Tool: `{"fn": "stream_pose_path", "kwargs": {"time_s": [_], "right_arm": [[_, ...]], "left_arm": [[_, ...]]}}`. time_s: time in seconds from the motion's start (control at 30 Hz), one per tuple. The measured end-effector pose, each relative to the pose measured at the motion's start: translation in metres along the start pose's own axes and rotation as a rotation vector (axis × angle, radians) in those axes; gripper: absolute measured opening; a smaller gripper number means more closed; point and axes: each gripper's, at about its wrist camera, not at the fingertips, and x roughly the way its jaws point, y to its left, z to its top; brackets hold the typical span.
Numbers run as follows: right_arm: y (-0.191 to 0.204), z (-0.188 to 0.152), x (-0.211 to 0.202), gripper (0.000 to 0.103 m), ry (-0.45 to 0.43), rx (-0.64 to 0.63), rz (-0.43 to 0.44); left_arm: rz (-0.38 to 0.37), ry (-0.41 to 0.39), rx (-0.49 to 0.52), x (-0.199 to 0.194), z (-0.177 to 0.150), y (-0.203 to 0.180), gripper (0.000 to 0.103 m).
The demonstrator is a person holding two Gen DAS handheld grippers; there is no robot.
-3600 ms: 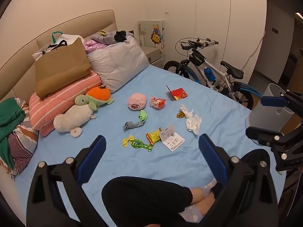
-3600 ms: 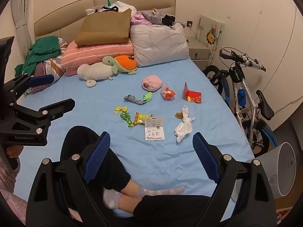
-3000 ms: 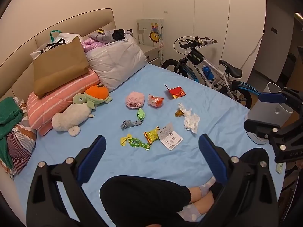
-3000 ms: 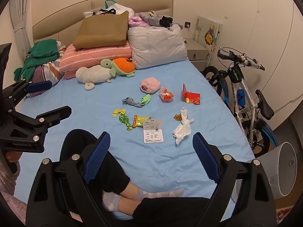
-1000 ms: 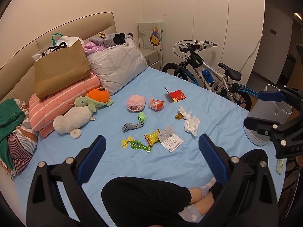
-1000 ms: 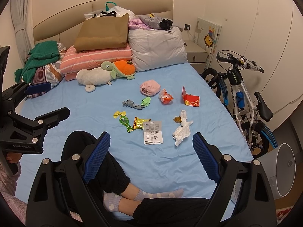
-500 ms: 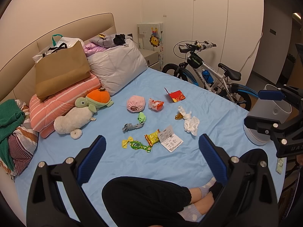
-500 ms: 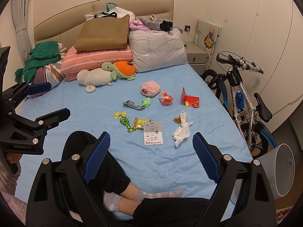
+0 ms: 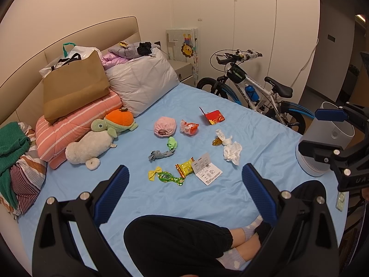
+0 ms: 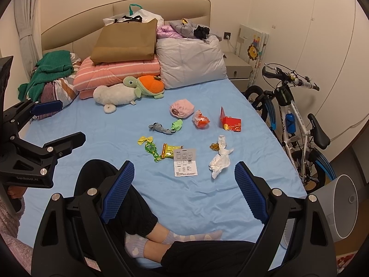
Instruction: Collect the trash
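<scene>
Two bags on the pillows, contents mostly hidden

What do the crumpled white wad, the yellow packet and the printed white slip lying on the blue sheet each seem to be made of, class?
Crumpled white wad: probably soft tissue paper; matte, with limp, irregular folds.
Yellow packet: likely plastic or foil film; it looks glossy, with crimped red ends.
Printed white slip: apparently thin paper or card; flat, matte, straight-edged, printed in black.
</scene>
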Motion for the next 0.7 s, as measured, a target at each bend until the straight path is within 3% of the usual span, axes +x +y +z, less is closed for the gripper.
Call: {"fn": "stream_pose_path", "kwargs": {"time_s": [0.37,0.7], "right_arm": [[-0.007,-0.002,0.005,0.086,0.004,0.010,-0.006],[-0.021,-0.010,0.029,0.086,0.027,0.039,-0.014]], "left_arm": [[-0.010,0.015,0.003,0.000,0.009,-0.003,0.098],[-0.027,0.041,0.018,0.029,0.012,-0.008,0.098]]}}
